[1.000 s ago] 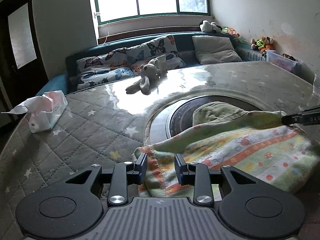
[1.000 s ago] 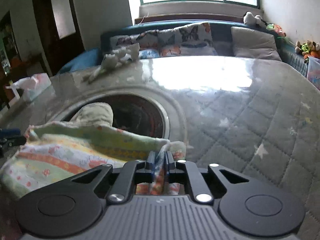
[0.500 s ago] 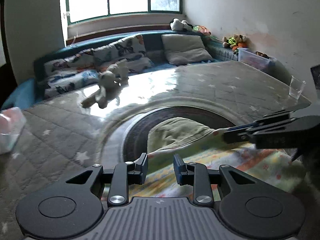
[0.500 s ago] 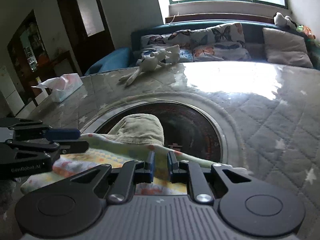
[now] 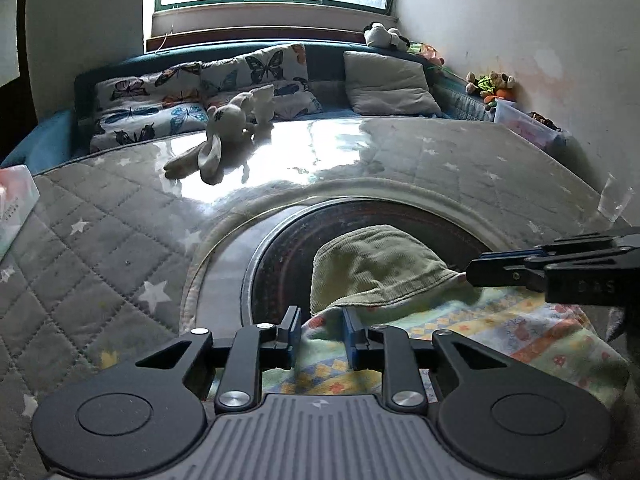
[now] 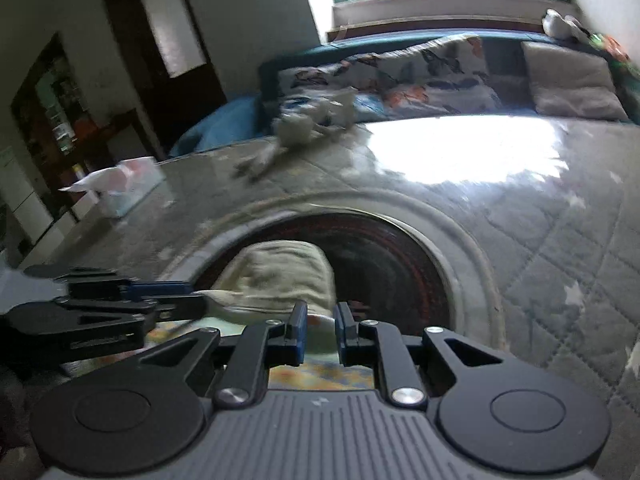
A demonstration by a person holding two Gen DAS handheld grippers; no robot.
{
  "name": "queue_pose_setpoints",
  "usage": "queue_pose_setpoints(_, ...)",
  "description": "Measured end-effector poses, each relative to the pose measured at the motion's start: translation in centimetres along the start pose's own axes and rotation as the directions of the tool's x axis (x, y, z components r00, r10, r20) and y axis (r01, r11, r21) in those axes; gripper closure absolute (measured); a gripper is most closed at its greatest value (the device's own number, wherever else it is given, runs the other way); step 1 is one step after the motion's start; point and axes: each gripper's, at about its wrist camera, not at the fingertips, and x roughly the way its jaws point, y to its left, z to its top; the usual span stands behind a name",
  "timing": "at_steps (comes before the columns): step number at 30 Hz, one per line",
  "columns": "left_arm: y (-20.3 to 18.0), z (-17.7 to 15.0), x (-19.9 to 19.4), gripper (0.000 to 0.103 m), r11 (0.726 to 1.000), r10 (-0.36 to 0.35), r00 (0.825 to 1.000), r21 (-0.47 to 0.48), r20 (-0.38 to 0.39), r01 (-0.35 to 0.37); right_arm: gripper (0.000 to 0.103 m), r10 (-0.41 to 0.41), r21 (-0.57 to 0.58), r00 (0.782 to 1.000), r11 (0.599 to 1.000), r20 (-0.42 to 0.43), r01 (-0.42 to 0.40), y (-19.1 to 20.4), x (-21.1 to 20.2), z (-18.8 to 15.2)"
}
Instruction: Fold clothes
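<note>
A colourful patterned garment (image 5: 500, 344) with a plain green inner side (image 5: 372, 264) lies over the dark round inset (image 5: 280, 264) of the quilt-covered table. My left gripper (image 5: 320, 334) is open, its jaws either side of the garment's near edge. My right gripper (image 6: 320, 330) is open too, with cloth (image 6: 288, 276) between its jaws. The right gripper also shows in the left wrist view (image 5: 560, 270), low over the cloth at the right. The left gripper shows in the right wrist view (image 6: 120, 300) at the left. That view is blurred.
A white plush rabbit (image 5: 224, 136) lies at the table's far side. A tissue box (image 5: 12, 204) sits at the left edge, a clear cup (image 5: 614, 200) at the right. A sofa with cushions (image 5: 384, 84) and a plastic bin (image 5: 528, 128) stand behind.
Both grippers moved toward each other over the garment. My right gripper, shut on the cloth corner a second ago, has opened. The garment's green inner side now shows more.
</note>
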Motion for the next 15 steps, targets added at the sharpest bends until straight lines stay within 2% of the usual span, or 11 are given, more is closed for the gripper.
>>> queue_pose_setpoints(9, -0.8, -0.1, -0.5, 0.078, 1.000, -0.012, 1.000, 0.022, -0.001, 0.012, 0.089, 0.083, -0.204, 0.996, 0.975, -0.043, -0.090, 5.2, 0.4, -0.6)
queue_pose_setpoints(15, -0.8, -0.4, -0.1, 0.078, 1.000, 0.003, 1.000, 0.022, -0.007, -0.002, 0.089, 0.078, -0.313, 0.994, 0.945, -0.083, -0.100, 7.1, -1.0, -2.7)
